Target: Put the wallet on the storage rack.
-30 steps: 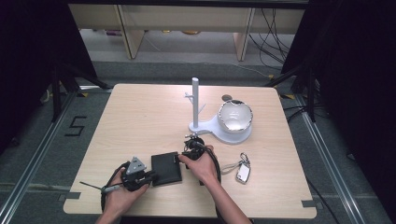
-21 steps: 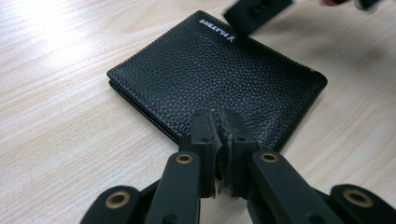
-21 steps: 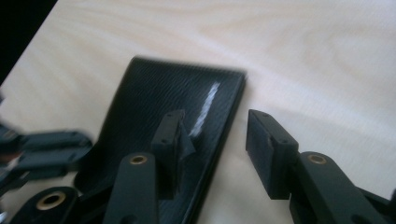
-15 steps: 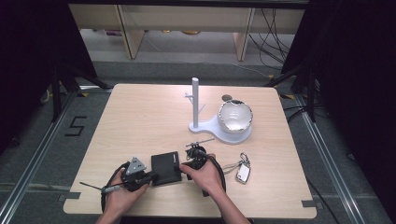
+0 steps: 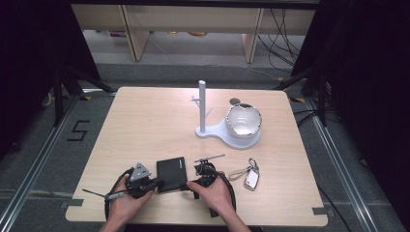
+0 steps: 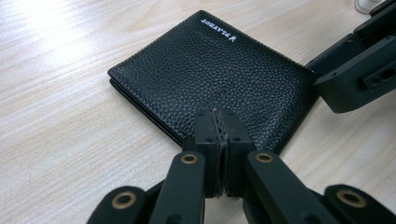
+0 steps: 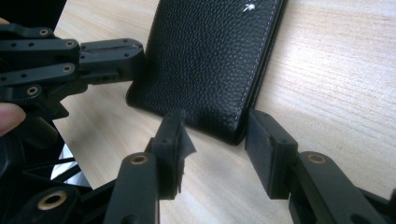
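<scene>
Wallet low in the frame between two grippers; stand, bowl and key fob to the right.

In the high view the wallet [image 5: 172, 174] lies on the table [image 5: 145, 125] near its lower edge, just left of centre. The left gripper [image 5: 155, 182] sits at the wallet's lower left corner, the right gripper [image 5: 189, 184] at its lower right corner. The key fob [image 5: 251, 177] lies right of the right gripper, apart from it. Above, right of centre, the post stand [image 5: 202, 108] rises from a base, and the bowl [image 5: 243, 121] rests on that base, right of the post.
</scene>
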The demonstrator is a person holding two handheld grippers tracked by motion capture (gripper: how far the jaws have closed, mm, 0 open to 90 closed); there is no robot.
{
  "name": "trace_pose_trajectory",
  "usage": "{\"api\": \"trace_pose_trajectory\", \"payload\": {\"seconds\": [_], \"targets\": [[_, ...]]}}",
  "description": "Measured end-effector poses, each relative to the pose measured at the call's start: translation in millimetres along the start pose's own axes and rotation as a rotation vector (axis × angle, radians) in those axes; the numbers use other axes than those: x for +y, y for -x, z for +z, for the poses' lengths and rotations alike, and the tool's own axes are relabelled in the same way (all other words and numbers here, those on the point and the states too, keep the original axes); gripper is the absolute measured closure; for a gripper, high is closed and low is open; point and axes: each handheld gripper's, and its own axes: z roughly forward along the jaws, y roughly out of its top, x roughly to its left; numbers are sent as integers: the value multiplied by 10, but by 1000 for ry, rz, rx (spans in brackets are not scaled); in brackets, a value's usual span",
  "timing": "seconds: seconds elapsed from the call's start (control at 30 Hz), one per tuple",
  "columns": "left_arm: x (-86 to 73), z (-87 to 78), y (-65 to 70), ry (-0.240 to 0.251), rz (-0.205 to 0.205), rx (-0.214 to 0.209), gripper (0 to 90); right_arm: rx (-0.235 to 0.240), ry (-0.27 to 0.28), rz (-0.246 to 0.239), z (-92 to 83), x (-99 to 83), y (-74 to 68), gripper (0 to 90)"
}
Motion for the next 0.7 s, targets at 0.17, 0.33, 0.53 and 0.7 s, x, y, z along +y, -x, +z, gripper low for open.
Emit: {"api": "trace_pose_trajectory", "payload": {"seconds": [0.17, 0.33, 0.53, 0.7], "targets": [[-4, 1, -5, -1, 1, -9, 887, 1, 14, 25, 11, 2, 19, 589], [-3, 6, 10, 2, -2, -2, 894, -28, 23, 10, 20, 4, -4, 616], [-6, 3, 41, 2, 20, 18, 895, -75, 22, 13, 42, 22, -60, 616], [-2, 6, 43, 0, 18, 17, 895, -68, 15, -14, 33, 22, -45, 642]]}}
